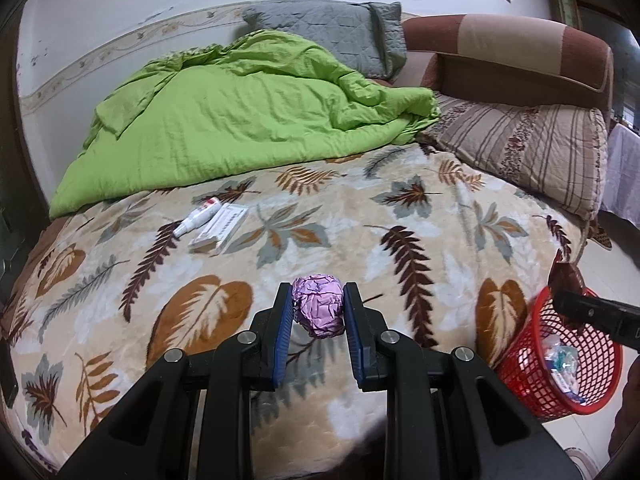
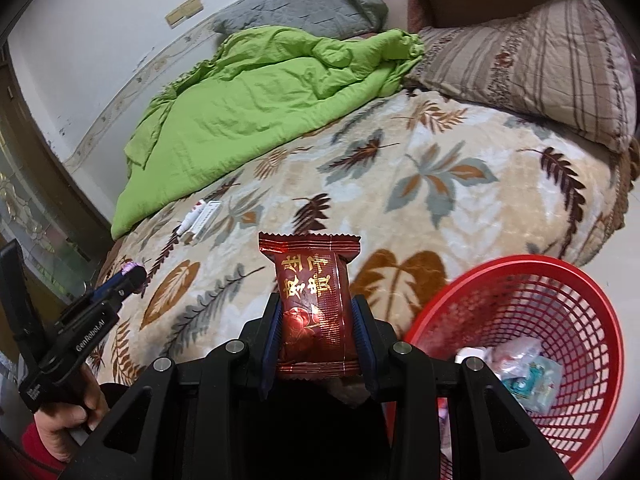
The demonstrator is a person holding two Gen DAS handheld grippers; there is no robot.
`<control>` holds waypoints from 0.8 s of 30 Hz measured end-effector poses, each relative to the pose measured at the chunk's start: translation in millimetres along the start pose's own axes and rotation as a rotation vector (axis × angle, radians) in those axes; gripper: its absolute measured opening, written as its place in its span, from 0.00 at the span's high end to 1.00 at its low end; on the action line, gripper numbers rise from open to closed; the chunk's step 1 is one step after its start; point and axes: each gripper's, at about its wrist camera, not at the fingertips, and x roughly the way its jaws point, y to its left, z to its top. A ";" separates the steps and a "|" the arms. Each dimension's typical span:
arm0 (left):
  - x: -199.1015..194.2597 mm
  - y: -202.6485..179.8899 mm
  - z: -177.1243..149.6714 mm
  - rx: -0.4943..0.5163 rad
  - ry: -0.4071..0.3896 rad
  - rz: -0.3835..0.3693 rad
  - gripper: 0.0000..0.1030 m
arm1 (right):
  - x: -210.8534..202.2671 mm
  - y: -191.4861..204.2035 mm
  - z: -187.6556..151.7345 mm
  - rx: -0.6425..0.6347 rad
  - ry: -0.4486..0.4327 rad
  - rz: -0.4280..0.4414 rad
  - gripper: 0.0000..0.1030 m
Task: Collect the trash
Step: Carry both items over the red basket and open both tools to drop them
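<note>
Meanwhile the left gripper [image 1: 316,312] is pinching a crumpled purple foil ball [image 1: 318,306] between its jaws above the bed [image 1: 400,240], while the right gripper [image 2: 316,332] is clamping a red snack wrapper [image 2: 314,304] upright between its jaws, likely for dropping into the red basket [image 2: 592,320] just right of them.

- Your left gripper [image 1: 316,308] has its blue-padded jaws clamped on a crumpled purple foil ball [image 1: 318,306].
- Your right gripper [image 2: 316,332] pinches an upright dark red snack packet [image 2: 312,304].
</note>
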 end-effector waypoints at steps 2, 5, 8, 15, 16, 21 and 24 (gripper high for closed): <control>0.0 -9.9 3.6 0.016 -0.003 -0.016 0.77 | -5.1 -8.5 -0.8 0.018 -0.005 -0.012 0.64; 0.9 -24.5 8.4 0.035 -0.005 -0.044 0.77 | -10.9 -19.7 -1.1 0.037 -0.011 -0.032 0.64; 1.0 -39.4 13.0 0.053 -0.007 -0.071 0.77 | -18.6 -31.4 -0.7 0.060 -0.021 -0.052 0.64; 0.3 -75.6 21.4 0.103 -0.014 -0.132 0.77 | -32.9 -54.5 -2.2 0.097 -0.039 -0.090 0.64; 0.4 -80.7 22.2 0.109 -0.012 -0.141 0.77 | -34.2 -57.3 -2.7 0.100 -0.039 -0.094 0.64; 1.2 -102.5 25.0 0.134 -0.003 -0.189 0.77 | -46.1 -73.8 -3.0 0.123 -0.051 -0.127 0.64; 3.2 -115.5 27.9 0.143 0.012 -0.227 0.77 | -56.6 -84.1 -3.0 0.139 -0.066 -0.150 0.64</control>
